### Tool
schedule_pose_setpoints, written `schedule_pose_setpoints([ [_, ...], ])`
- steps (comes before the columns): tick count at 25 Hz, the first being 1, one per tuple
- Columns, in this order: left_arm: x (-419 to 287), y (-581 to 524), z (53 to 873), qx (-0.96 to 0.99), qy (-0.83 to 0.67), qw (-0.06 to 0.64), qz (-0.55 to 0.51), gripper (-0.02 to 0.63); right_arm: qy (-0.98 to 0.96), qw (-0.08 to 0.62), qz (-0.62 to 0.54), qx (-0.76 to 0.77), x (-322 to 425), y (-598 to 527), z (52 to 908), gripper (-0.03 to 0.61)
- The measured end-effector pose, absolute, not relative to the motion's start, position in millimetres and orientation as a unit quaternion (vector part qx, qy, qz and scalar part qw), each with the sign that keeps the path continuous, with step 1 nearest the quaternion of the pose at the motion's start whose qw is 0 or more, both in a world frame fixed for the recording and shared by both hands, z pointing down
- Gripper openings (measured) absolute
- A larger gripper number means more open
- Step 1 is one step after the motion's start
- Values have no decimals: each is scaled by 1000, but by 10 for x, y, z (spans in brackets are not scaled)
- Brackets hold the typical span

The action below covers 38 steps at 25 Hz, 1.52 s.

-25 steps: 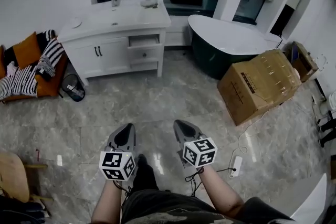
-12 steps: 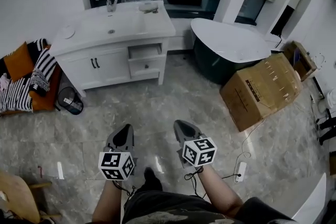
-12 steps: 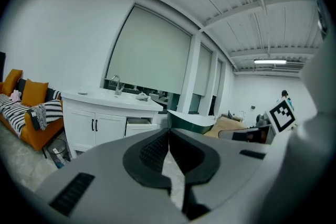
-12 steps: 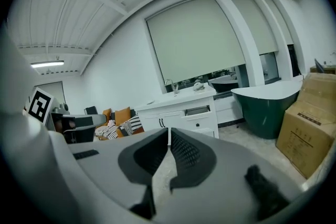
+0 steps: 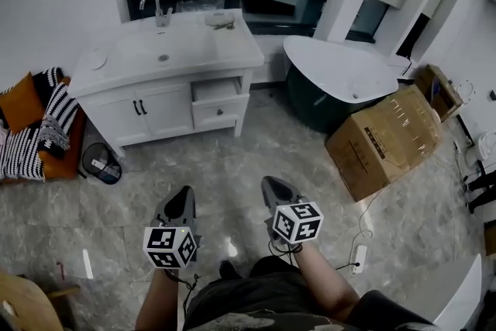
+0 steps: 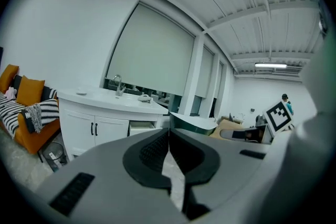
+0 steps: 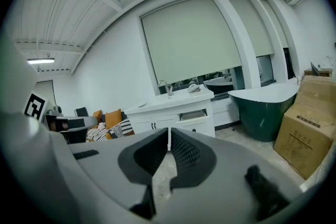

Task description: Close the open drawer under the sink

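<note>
A white sink cabinet (image 5: 167, 81) stands against the far wall, with a tap (image 5: 157, 9) at its back. Its top right drawer (image 5: 217, 90) is pulled out a little; the drawer also shows in the left gripper view (image 6: 143, 125) and the right gripper view (image 7: 193, 114). My left gripper (image 5: 184, 200) and right gripper (image 5: 273, 188) hover side by side over the marble floor, well short of the cabinet. Both point toward it. Both are shut with nothing between the jaws.
A dark green bathtub (image 5: 341, 81) and a large cardboard box (image 5: 384, 137) stand to the right. An orange seat with striped cushions (image 5: 31, 132) and a small bin (image 5: 99, 163) sit left of the cabinet. A power strip (image 5: 357, 258) lies on the floor near my right arm.
The cabinet has grown larger and slid lower in the head view as I walked toward it. Both grippers kept their pose, side by side and shut.
</note>
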<state>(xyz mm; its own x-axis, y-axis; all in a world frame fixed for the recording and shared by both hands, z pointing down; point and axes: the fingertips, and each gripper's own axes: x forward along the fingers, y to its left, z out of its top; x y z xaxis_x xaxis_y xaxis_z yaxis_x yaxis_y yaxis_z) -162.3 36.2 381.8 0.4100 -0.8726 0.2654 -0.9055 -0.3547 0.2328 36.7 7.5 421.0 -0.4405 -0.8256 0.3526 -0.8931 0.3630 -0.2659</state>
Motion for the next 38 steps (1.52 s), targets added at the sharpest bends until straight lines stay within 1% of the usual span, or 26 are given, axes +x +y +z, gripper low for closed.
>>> schedule_pose_setpoints([
  [6, -1705, 189, 3873, 821, -542, 171, 56, 18, -808, 77, 216, 542, 454, -189, 4274, 29],
  [15, -1720, -196, 3992, 813, -552, 170, 71, 18, -819, 87, 221, 523, 389, -802, 4469, 29],
  [20, -1710, -647, 4114, 806, -559, 176, 81, 18, -820, 86, 232, 516, 368, -1324, 4620, 29],
  [25, -1646, -1151, 4224, 802, -561, 188, 79, 18, -824, 107, 216, 513, 394, -1871, 4775, 29],
  [30, -1626, -1757, 4384, 786, -584, 185, 83, 18, -832, 113, 212, 501, 385, -2448, 4919, 29],
  [38, -1597, -2589, 4866, 756, -605, 223, 109, 18, -818, 151, 248, 496, 343, -3248, 5517, 31],
])
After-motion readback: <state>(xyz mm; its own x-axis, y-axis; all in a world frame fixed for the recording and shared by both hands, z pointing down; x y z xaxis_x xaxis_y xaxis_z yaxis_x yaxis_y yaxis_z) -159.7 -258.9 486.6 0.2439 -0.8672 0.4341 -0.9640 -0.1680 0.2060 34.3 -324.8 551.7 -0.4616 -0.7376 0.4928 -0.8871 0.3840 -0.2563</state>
